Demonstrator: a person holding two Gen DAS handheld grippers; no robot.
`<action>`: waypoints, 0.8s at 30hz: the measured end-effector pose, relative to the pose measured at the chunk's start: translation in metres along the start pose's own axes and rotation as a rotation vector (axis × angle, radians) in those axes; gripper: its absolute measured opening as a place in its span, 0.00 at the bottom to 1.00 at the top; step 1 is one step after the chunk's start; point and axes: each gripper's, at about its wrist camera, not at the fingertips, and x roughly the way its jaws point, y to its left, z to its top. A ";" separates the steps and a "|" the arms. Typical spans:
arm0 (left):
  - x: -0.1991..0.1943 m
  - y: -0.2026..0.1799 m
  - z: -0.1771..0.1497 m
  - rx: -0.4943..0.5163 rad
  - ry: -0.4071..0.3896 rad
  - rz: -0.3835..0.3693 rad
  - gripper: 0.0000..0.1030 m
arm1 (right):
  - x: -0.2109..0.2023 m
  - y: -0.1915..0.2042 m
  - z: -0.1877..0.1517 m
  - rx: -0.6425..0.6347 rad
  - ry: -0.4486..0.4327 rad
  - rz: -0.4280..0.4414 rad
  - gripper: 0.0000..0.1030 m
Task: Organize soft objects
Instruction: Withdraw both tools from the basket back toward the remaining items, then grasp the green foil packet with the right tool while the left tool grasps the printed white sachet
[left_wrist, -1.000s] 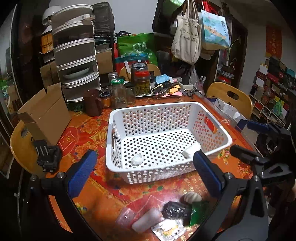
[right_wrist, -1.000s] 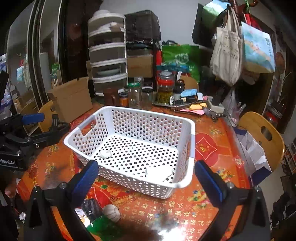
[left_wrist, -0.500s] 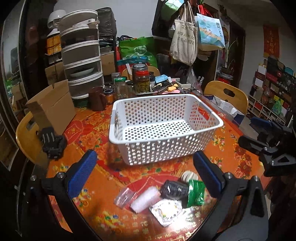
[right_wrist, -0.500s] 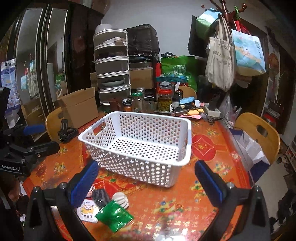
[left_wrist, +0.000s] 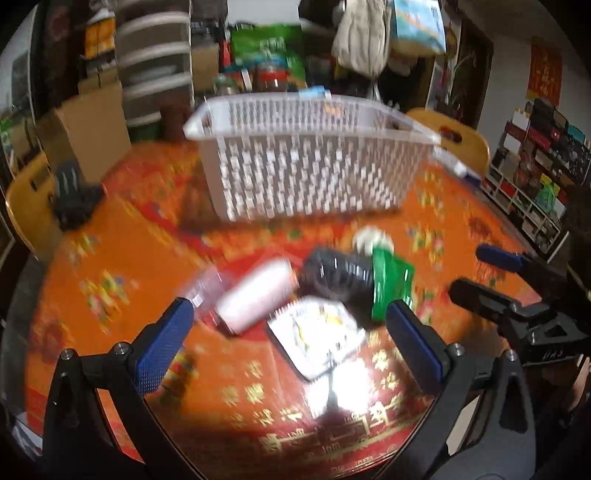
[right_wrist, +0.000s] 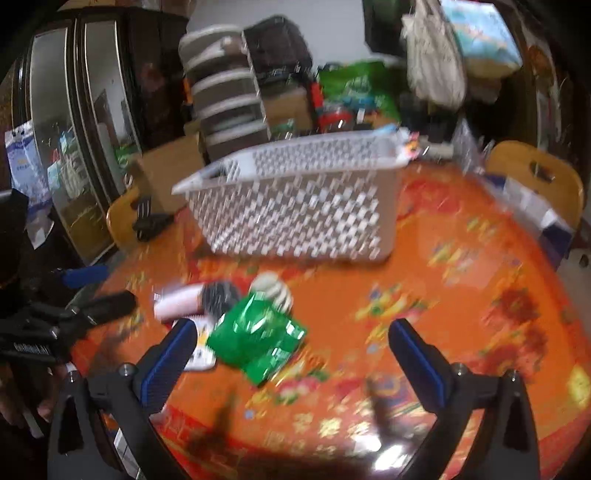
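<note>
Both grippers gape empty — left gripper (left_wrist: 290, 339) over white packet (left_wrist: 317, 338), right gripper (right_wrist: 291, 354) behind green packet (right_wrist: 258, 338).

— What do my tools look like from your end?

— My left hand-held gripper (left_wrist: 288, 339) has black angular arms, silver screw heads and blue ribbed pads on its fingers (left_wrist: 162, 343).

— And mine on the right?

— The right hand-held gripper (right_wrist: 291, 358) matches: black frame, blue pads, silver screws. White lettering, too blurred to read, marks each body.
</note>
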 end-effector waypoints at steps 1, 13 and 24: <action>0.006 0.000 -0.006 0.000 0.012 0.001 1.00 | 0.007 0.001 -0.004 0.004 0.015 0.002 1.00; 0.052 -0.008 -0.024 0.011 0.087 0.004 0.88 | 0.034 0.009 -0.014 -0.002 0.084 0.013 1.00; 0.058 -0.007 -0.022 0.017 0.080 0.001 0.52 | 0.059 0.022 -0.008 -0.025 0.154 0.044 1.00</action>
